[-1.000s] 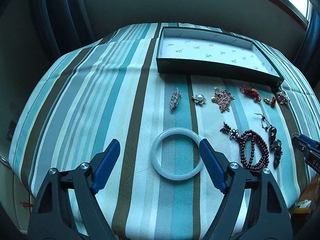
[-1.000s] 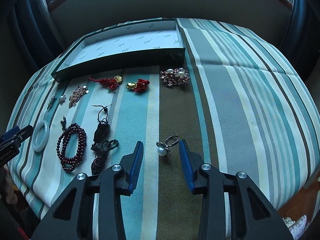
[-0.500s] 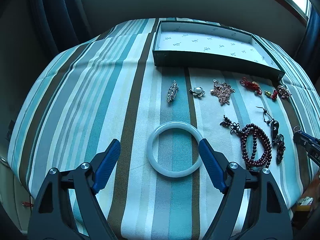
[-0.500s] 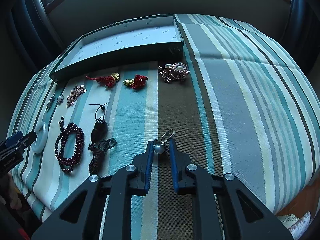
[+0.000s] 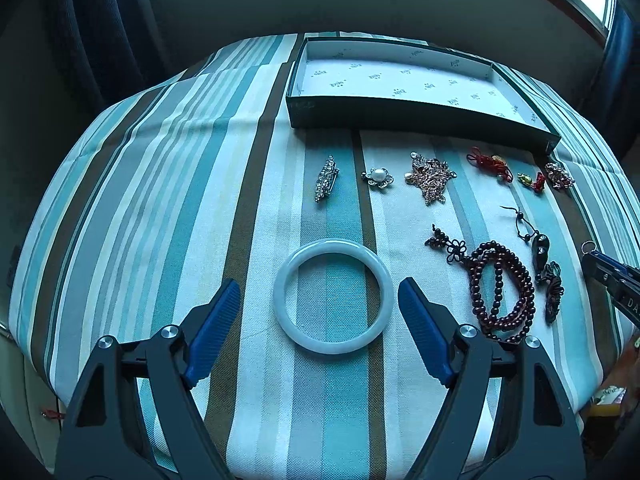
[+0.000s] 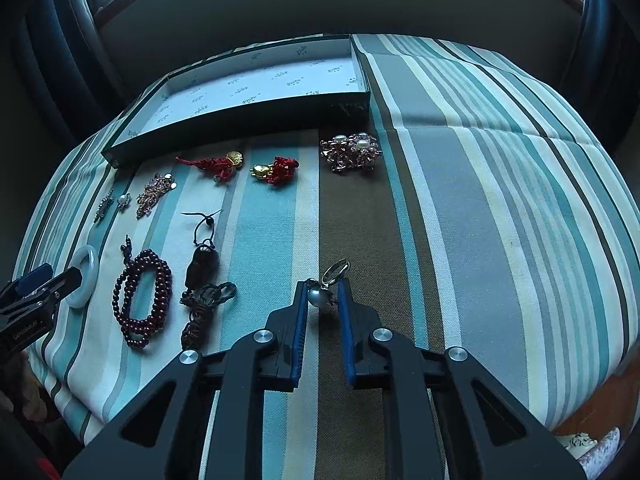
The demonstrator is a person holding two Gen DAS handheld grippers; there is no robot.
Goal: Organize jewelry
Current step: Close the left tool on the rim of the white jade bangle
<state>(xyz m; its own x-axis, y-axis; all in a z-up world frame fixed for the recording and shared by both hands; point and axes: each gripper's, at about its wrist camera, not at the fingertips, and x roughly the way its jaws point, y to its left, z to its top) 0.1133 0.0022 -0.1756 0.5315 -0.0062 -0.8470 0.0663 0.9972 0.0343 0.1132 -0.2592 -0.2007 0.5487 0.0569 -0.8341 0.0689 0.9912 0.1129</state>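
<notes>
One box (image 5: pixel 420 114) sits at the far side. One white ring bangle (image 5: pixel 334 296) lies near. There is one dark red bead string (image 5: pixel 500 292), two red knot charms (image 6: pixel 216 164) and one pearl ring (image 6: pixel 320 296).

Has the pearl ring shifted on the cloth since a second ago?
Yes, slightly. The pearl ring sat near the brown stripe's middle; now it is by that stripe's left edge, pinched in the right tongs, which have just closed.

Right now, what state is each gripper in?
Left gripper: open, straddling the bangle, not gripping it.
Right gripper: shut on the pearl ring.
</notes>
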